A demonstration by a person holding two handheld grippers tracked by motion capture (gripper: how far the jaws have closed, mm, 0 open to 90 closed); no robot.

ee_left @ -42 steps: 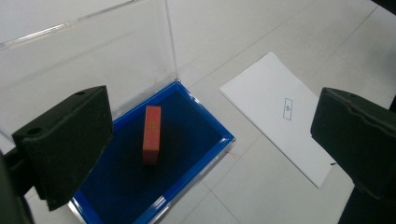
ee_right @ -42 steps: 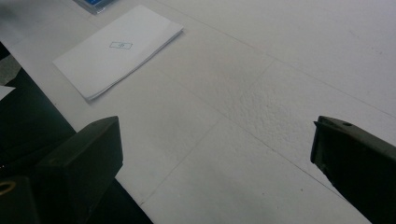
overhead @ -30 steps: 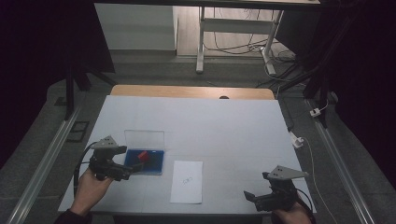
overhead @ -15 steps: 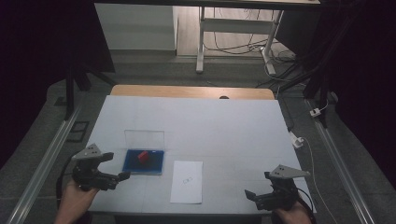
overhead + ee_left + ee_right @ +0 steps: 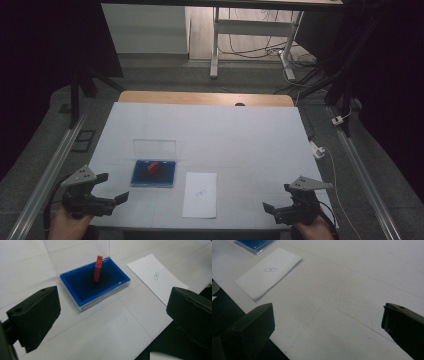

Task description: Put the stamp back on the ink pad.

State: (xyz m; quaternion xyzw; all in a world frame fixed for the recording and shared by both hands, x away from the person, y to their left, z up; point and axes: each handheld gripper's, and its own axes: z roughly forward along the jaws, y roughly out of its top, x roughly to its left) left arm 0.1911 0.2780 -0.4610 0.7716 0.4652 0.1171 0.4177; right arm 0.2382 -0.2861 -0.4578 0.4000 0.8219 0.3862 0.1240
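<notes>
A shallow blue case (image 5: 142,176) lies on the white table at the left, its clear lid (image 5: 154,148) standing open behind it. A small red block (image 5: 153,167) stands upright in the case. In the left gripper view the red block (image 5: 98,268) rises from the blue case (image 5: 80,287) ahead of the jaws. My left gripper (image 5: 112,188) hangs open and empty at the near-left edge, left of the case. My right gripper (image 5: 276,198) is open and empty at the near-right edge. A white paper slip (image 5: 201,194) lies between them.
The paper slip (image 5: 269,272) carries a small printed mark and lies just right of the case corner (image 5: 254,245). The table's near edge runs right under both grippers. A wooden strip (image 5: 205,98) borders the far side. Metal rails flank the table.
My left gripper has drawn back from the blue case, leftward and toward the near edge, leaving the red block standing in the case. The right gripper has hardly moved.
</notes>
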